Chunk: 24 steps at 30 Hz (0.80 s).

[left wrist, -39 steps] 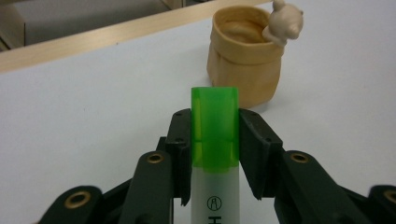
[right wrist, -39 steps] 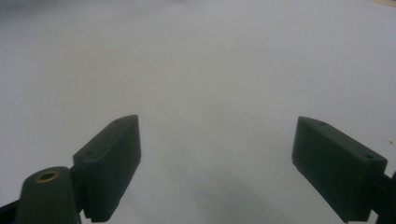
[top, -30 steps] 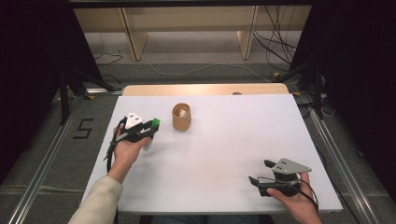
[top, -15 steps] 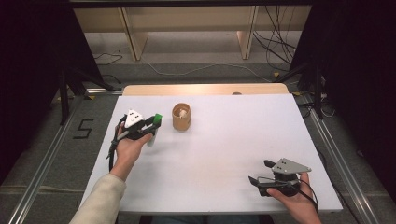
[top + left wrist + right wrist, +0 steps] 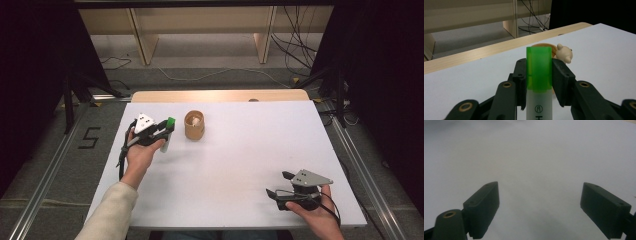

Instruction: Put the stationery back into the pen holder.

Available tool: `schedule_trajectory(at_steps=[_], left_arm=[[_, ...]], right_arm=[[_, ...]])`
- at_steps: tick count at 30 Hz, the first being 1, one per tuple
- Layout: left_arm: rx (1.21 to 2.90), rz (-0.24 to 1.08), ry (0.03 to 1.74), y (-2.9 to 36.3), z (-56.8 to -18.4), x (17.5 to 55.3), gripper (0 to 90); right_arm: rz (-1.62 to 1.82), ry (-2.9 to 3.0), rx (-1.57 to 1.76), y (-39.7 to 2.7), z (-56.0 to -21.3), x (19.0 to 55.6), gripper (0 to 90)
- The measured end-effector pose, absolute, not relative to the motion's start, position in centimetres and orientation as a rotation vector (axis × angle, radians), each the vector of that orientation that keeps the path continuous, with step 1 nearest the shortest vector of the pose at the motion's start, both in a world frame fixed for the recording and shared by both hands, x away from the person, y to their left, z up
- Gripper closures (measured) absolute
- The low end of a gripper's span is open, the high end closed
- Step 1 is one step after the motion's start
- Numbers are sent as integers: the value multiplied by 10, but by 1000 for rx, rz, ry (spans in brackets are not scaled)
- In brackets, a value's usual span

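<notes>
My left gripper [image 5: 167,131] is shut on a highlighter [image 5: 170,122] with a green cap and a white body, held upright over the left side of the white table [image 5: 240,160]. In the left gripper view its pads [image 5: 560,75] press the green cap [image 5: 539,67] from both sides. Just beyond it to the right stands a small wooden cup [image 5: 194,126] with a cream bear figure [image 5: 564,53] poking out of it. My right gripper [image 5: 279,184] rests near the front right corner, jaws wide open with nothing between them [image 5: 540,202].
A bare wooden strip [image 5: 220,95] runs along the table's far edge. Beyond it are shelf legs and loose cables [image 5: 295,45] on the floor. Metal rails [image 5: 45,200] flank the table on both sides.
My left gripper has edged slightly toward the cup with the highlighter still in it. The right gripper has kept still.
</notes>
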<state>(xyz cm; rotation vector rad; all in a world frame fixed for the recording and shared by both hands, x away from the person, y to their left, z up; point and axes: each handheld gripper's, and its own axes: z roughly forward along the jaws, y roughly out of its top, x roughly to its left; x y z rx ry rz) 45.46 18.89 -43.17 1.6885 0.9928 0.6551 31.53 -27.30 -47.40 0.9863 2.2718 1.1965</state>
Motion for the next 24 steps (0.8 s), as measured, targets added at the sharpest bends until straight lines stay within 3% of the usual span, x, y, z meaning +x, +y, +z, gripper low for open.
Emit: schedule_trajectory(at_steps=[24], left_arm=[[1652, 658, 950, 173, -419, 479, 669]], right_arm=[[1200, 2273, 978, -273, -474, 316, 165]])
